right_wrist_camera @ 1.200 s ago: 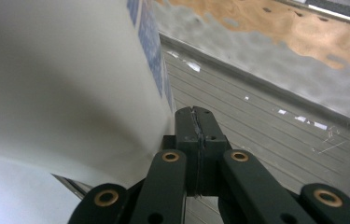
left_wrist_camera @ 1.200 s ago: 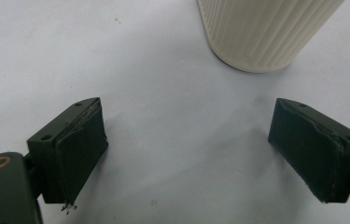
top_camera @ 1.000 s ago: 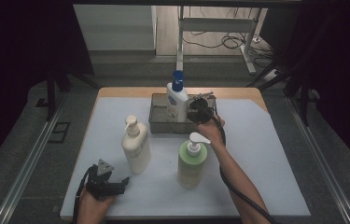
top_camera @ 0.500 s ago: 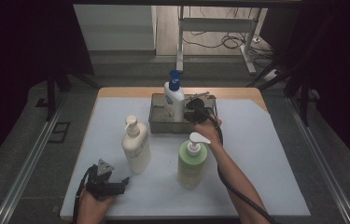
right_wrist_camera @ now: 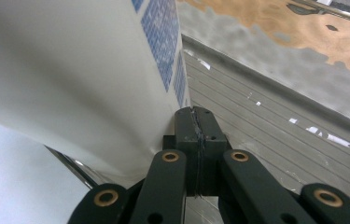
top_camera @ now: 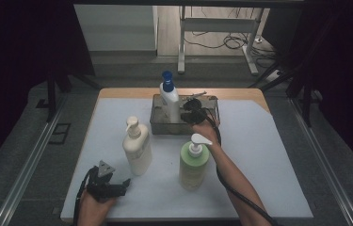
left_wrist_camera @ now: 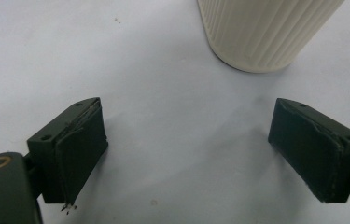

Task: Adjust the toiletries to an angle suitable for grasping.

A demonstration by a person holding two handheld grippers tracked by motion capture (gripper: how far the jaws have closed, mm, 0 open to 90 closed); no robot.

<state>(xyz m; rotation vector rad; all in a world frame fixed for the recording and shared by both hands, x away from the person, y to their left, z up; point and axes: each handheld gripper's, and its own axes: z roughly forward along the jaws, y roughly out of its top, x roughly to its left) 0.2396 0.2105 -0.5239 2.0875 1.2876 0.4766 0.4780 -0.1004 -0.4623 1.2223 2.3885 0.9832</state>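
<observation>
High view: white bottle w/ blue cap stands upright in the left part of the grey tray at the far side of the tabletop, right tongs just beside it on its right. Right gripper view has those tongs pressed together w/ nothing between, tips against the bottle's side above the tray floor. Left tongs spread wide and empty, low over the tabletop near edge, cream pump bottle just ahead; green pump bottle stands apart, nearer the right forearm.

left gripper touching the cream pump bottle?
Apart. In the left gripper view, bare white table separates the open left gripper from the ribbed cream pump bottle.
</observation>
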